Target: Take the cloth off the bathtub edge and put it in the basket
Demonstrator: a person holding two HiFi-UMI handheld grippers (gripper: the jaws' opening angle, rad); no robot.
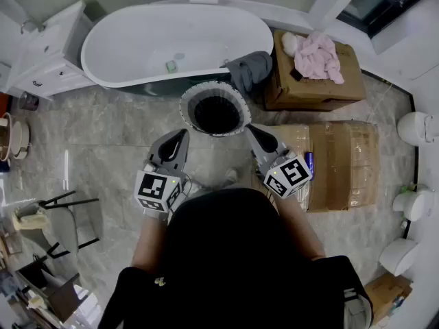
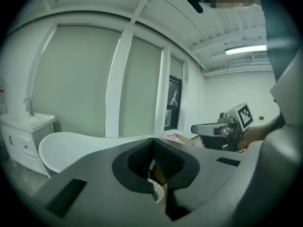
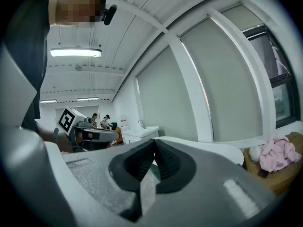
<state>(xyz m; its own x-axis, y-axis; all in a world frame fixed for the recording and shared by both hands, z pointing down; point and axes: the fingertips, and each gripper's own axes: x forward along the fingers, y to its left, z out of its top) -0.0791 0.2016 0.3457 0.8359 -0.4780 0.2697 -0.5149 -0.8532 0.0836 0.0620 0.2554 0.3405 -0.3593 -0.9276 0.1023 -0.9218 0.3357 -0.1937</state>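
Now we hold the left gripper (image 1: 181,136) and the right gripper (image 1: 253,129) both closed and empty near the basket (image 1: 186,108), while the grey cloth (image 1: 250,69) hangs over the bathtub (image 1: 137,36) edge, probably soft, light and limp, best pinched at a thick fold.

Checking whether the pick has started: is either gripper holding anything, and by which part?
Nothing is held. The left gripper and right gripper are shut and empty; the grey cloth lies on the bathtub edge.
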